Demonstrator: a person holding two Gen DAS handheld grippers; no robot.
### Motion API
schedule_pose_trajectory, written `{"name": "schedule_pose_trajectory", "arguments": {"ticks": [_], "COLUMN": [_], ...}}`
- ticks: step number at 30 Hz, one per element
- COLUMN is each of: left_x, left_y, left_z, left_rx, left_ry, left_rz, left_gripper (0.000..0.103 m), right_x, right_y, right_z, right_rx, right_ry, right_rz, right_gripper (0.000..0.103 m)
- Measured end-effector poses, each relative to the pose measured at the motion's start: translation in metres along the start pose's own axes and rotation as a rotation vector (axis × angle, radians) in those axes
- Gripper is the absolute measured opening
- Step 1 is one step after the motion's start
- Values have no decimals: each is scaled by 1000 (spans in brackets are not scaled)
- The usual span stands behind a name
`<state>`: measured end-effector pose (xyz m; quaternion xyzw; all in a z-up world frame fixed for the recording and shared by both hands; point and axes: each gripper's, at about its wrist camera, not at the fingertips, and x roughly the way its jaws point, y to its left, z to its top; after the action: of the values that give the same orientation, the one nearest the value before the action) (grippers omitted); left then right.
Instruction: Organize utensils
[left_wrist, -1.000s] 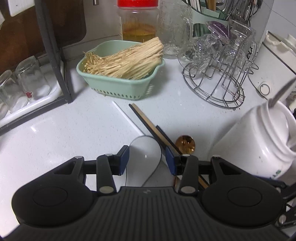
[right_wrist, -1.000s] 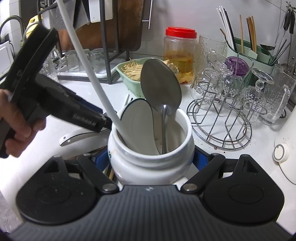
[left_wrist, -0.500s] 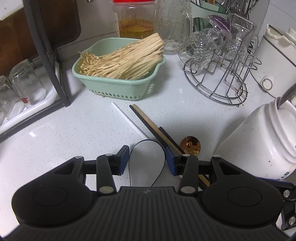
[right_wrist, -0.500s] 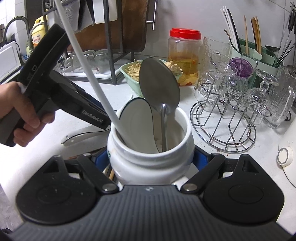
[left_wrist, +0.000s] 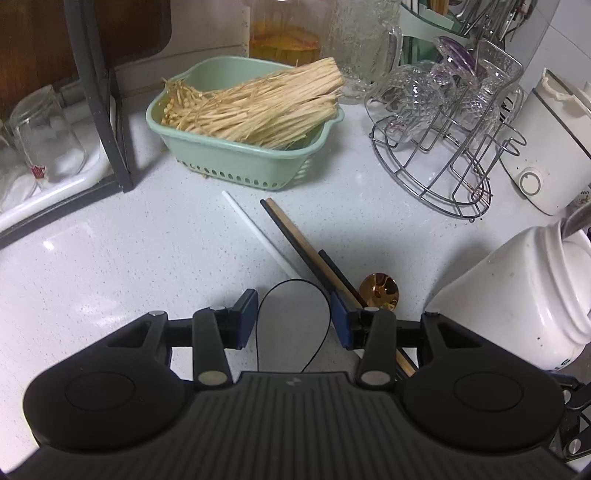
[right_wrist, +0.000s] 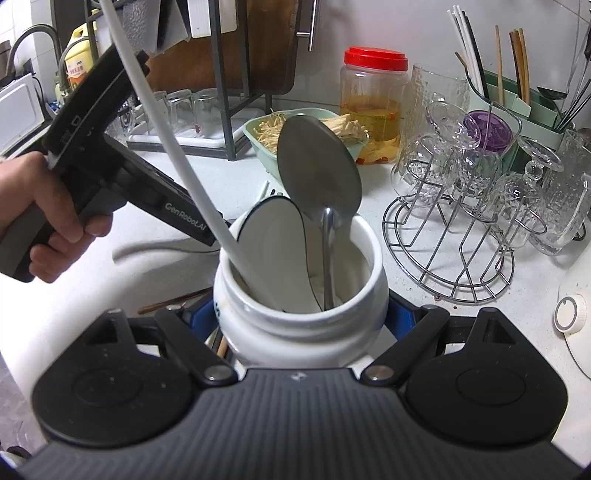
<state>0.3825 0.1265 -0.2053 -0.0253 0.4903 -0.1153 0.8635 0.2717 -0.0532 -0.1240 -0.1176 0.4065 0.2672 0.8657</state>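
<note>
My left gripper (left_wrist: 293, 319) is low over the white counter. Its blue pads touch both sides of the black rim of a white spoon (left_wrist: 293, 332), and the handle runs back under the gripper. Beside it lie a white chopstick (left_wrist: 258, 232), dark and wooden chopsticks (left_wrist: 303, 247) and a gold spoon (left_wrist: 378, 291). My right gripper (right_wrist: 301, 321) is shut on a white ceramic jar (right_wrist: 295, 332), seen tilted in the left wrist view (left_wrist: 517, 295). The jar holds a metal spoon (right_wrist: 319, 173), a second black-rimmed white spoon (right_wrist: 277, 251) and a white chopstick (right_wrist: 166, 129). A hand (right_wrist: 55, 221) holds the left gripper, whose fingertips are hidden behind the jar.
A green basket (left_wrist: 236, 162) of enoki mushrooms stands behind the chopsticks. To its right are a wire rack (left_wrist: 436, 177) of glasses and a white appliance (left_wrist: 546, 155). A black shelf frame (left_wrist: 103, 110) with glasses is at the left. At the back are a red-lidded jar (right_wrist: 373, 103) and a green utensil holder (right_wrist: 517, 107).
The left gripper has tipped slightly and its hand sits a little higher, with the spoon bowl still between the pads. The right gripper and the jar have kept still.
</note>
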Motion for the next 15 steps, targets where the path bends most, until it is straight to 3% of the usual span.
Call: {"name": "schedule_pose_trajectory", "arguments": {"ticks": [15], "left_x": [7], "left_y": [2], "left_z": [10], "left_rx": [11], "left_ry": [41], "left_rz": [-15], "left_gripper": [49], "right_x": [2], "right_y": [0], "right_z": [3], "right_rx": [3], "right_ry": [17], "right_rz": [-3], "right_gripper": [91]}}
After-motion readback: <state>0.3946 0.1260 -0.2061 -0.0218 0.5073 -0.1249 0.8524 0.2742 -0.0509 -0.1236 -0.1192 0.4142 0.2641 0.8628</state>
